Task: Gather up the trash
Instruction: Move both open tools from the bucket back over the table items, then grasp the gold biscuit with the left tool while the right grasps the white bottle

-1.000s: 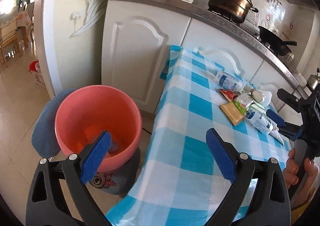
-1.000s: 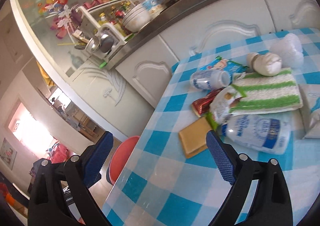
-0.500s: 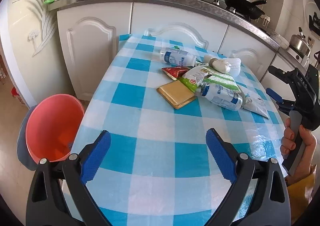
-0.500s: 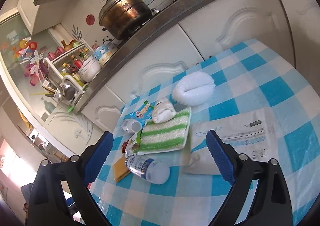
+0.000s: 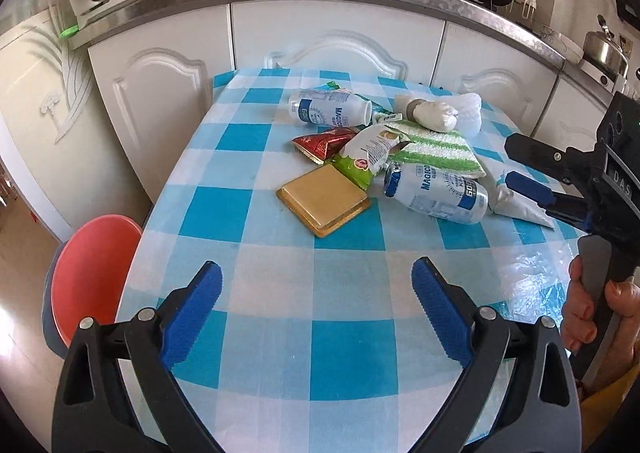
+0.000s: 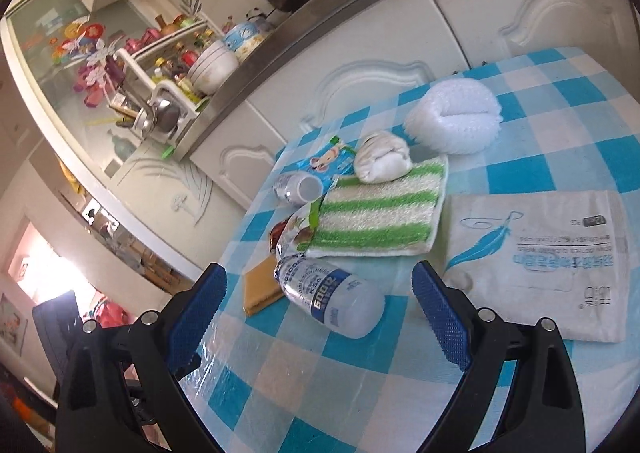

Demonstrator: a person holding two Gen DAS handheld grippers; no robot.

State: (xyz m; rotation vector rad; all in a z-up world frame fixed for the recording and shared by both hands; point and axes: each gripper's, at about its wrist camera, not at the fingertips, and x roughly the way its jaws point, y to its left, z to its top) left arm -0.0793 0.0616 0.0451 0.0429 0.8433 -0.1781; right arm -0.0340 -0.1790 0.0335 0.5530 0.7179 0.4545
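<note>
The table (image 5: 280,317) carries the trash heaped toward its far edge, the red bin (image 5: 92,273) standing off its left edge. Both the left gripper (image 5: 316,305) and right gripper (image 6: 320,301) gape empty. The near bottle (image 6: 332,297), lying on its side, may roll from a pinch. Compared with a second ago, the left view has swung from bin to heap.

Left hand-held gripper (image 5: 316,299) jaws spread wide, right hand-held gripper (image 6: 319,299) likewise, both empty
</note>
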